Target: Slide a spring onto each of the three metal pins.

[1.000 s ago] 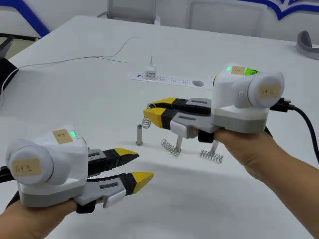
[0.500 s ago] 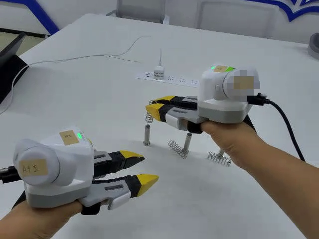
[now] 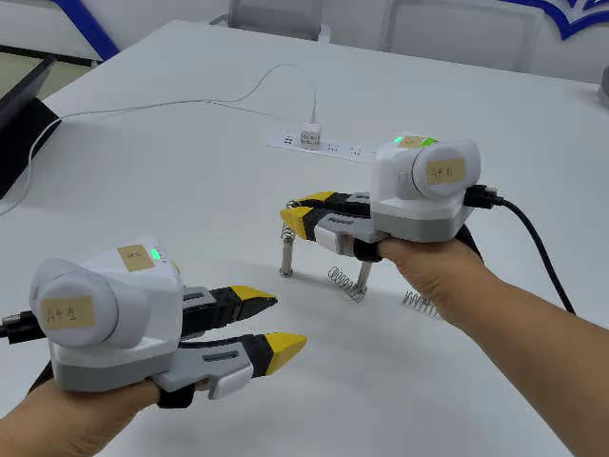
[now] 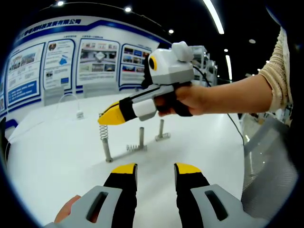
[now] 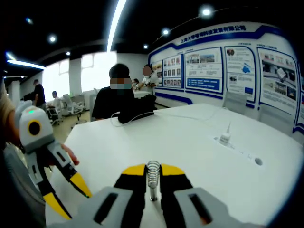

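My right gripper [image 3: 296, 213] is shut on a small metal spring [image 3: 286, 231], which it holds upright right above the leftmost metal pin [image 3: 286, 257]. In the left gripper view the spring [image 4: 103, 130] meets the top of that pin [image 4: 108, 152]. Between my right jaws the spring [image 5: 153, 172] stands on the pin [image 5: 152, 193]. A second pin [image 3: 363, 274] has a loose spring [image 3: 346, 283] lying at its foot. Another spring [image 3: 419, 305] lies further right, and a third pin [image 4: 161, 129] stands behind. My left gripper [image 3: 273, 324] hovers open near the front edge.
A white power strip [image 3: 324, 145] with a plugged charger [image 3: 310, 135] and its cable lies behind the pins. A black object [image 3: 19, 124] sits at the table's left edge. A person [image 5: 118, 97] sits at the far end of the table.
My right gripper has carried the spring leftward from beside the leftmost pin to directly over its top. The left gripper has stayed open in about the same place.
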